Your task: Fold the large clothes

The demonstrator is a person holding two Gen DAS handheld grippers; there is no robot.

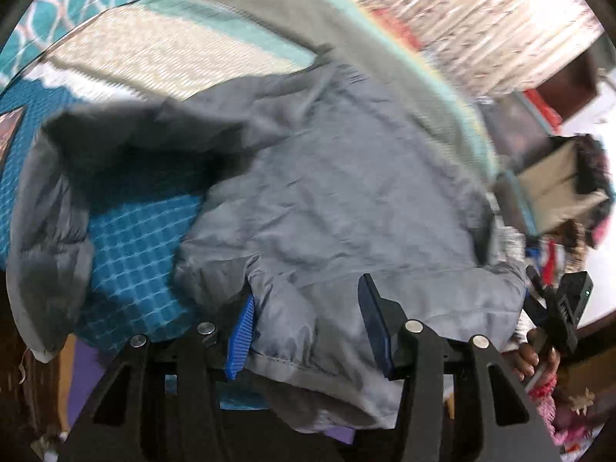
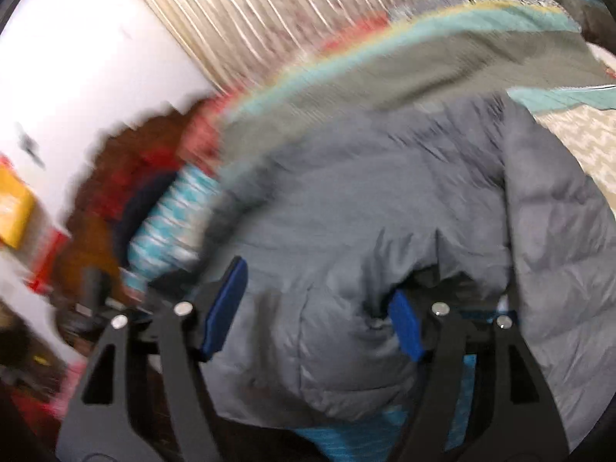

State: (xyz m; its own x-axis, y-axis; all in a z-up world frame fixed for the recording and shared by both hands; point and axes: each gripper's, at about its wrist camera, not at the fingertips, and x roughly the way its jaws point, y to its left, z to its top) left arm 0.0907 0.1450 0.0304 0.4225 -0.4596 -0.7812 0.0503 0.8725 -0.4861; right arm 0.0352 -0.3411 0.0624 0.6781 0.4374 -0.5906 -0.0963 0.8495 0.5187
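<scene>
A large grey puffer jacket (image 1: 338,200) lies spread on a bed with a teal checked cover (image 1: 127,246). One sleeve (image 1: 50,231) hangs out to the left. My left gripper (image 1: 308,323) is open, its blue pads either side of the jacket's near hem. The jacket also fills the right wrist view (image 2: 365,238), which is blurred. My right gripper (image 2: 319,308) is open with a bunched part of the jacket between its pads. The right gripper also shows at the right edge of the left wrist view (image 1: 562,308), held in a hand.
A grey and teal blanket (image 1: 277,19) and a cream patterned cover (image 1: 154,54) lie behind the jacket. A striped curtain (image 1: 481,11) hangs at the back. Clutter, including a cardboard box (image 1: 558,192), sits at the right of the bed.
</scene>
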